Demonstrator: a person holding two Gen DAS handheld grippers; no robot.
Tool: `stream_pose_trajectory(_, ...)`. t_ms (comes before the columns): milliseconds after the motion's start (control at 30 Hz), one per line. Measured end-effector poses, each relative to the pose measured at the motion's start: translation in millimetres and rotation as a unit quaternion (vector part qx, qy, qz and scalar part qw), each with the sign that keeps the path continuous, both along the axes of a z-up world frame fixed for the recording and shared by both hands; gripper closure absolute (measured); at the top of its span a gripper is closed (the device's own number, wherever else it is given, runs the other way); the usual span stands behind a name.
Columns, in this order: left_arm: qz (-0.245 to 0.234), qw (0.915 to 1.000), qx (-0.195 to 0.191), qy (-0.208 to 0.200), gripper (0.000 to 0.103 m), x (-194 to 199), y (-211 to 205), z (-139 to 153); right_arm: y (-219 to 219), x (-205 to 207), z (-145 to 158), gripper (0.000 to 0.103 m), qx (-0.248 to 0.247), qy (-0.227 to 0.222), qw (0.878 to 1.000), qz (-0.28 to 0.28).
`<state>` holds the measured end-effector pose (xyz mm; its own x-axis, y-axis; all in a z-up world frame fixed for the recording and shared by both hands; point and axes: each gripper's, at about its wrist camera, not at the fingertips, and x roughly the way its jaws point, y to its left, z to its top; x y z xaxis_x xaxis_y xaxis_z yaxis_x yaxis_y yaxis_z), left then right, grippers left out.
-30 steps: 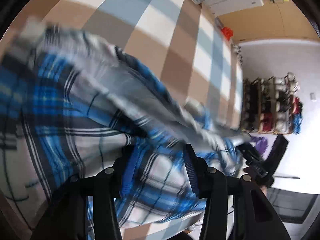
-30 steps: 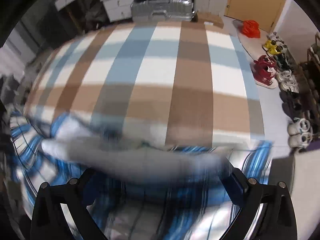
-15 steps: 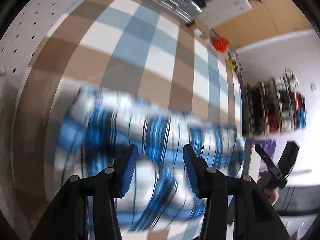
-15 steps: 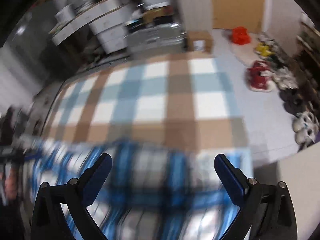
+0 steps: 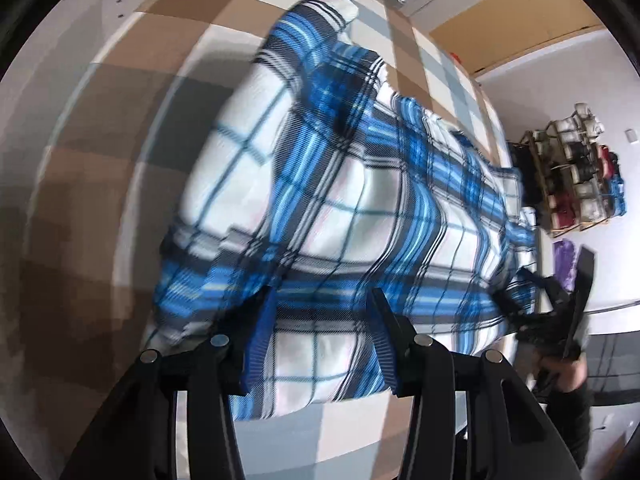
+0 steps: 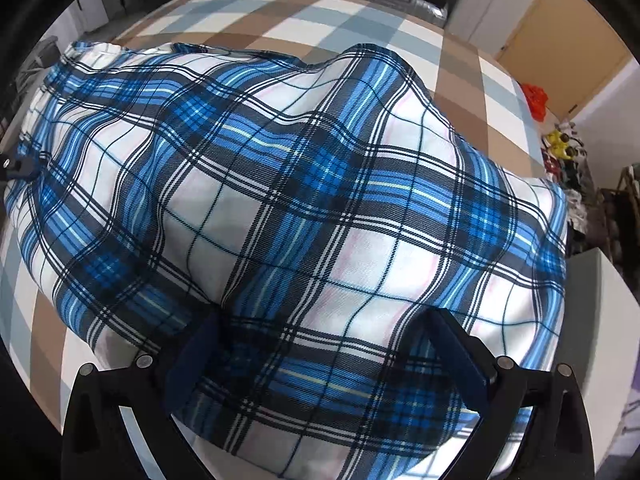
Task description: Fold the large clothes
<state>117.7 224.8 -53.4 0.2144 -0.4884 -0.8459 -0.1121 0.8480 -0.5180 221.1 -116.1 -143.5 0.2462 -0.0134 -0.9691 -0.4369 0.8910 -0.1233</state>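
Plaid shirt (image 6: 304,208) billows over the checked bed (image 6: 460,60), long axis running hand to hand; left gripper (image 5: 320,344) and right gripper (image 6: 320,364) each straddle its near hem, fingers spread, pinch uncertain.

Bright even indoor light; heavy fisheye bending, dark corners; left view motion-blurred, right view sharp.

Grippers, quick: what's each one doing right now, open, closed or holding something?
Left gripper: jaws apart over the plaid garment, not gripping it.
Right gripper: jaws wide apart over the same garment, holding nothing.
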Motion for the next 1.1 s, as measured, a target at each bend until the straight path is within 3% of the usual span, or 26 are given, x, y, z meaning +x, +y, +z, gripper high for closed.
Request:
stream_pose_trajectory(100, 0.009, 0.9999, 0.004, 0.004, 0.062, -7, -6, 12, 13, -3, 34, 0.0, -0.016, -0.05, 0.999, 0.003)
stream_pose_trajectory(167, -0.009, 0.9992, -0.009, -0.037, 0.062, -15, -19, 32, 28, -10, 64, 0.0, 0.024, -0.084, 0.996, 0.006)
stream_pose_trajectory(233, -0.036, 0.9968, -0.031, -0.064, 0.062, -18, -43, 49, 56, -17, 79, 0.0, 0.066, -0.076, 0.995, 0.028)
stream_pose_trajectory(333, -0.063, 0.9929, -0.079, -0.063, 0.062, -14, -71, 39, 97, -23, 62, 0.0, 0.023, -0.07, 0.995, 0.065)
stream_pose_trajectory(467, -0.017, 0.9925, -0.119, 0.02, 0.062, -6, -69, -17, 125, -31, 1, 0.001, -0.07, -0.04, 0.99, 0.114)
stream_pose_trajectory(533, -0.007, 0.9909, -0.134, 0.01, 0.065, -7, -61, -30, 116, -27, 0, 0.0, -0.029, -0.038, 0.995, 0.09)
stream_pose_trajectory(633, -0.013, 0.9952, -0.094, -0.024, 0.069, -16, -55, -22, 97, -12, 1, 0.0, 0.024, 0.024, 0.998, 0.044)
stream_pose_trajectory(733, 0.022, 0.9965, -0.023, -0.077, 0.069, -24, -42, -8, 88, 3, 40, 0.0, 0.098, 0.002, 0.995, 0.005)
stream_pose_trajectory(800, 0.046, 0.9952, 0.008, -0.086, 0.069, -25, -36, -9, 92, 11, 61, 0.0, 0.156, -0.007, 0.988, -0.015)
stream_pose_trajectory(867, 0.054, 0.9947, 0.012, -0.087, 0.069, -24, -31, -14, 107, 23, 67, 0.0, 0.191, 0.009, 0.981, -0.03)
stream_pose_trajectory(967, 0.068, 0.9937, 0.017, -0.088, 0.069, -28, -18, -17, 138, 33, 43, 0.0, 0.16, 0.044, 0.985, -0.045)
stream_pose_trajectory(1033, 0.068, 0.9934, 0.011, -0.092, 0.069, -30, -12, -19, 159, 31, 9, 0.0, 0.089, 0.056, 0.993, -0.045)
stream_pose_trajectory(1100, 0.066, 0.9925, 0.031, -0.098, 0.069, -39, -11, -19, 171, 27, -6, 0.0, 0.026, 0.031, 0.999, -0.021)
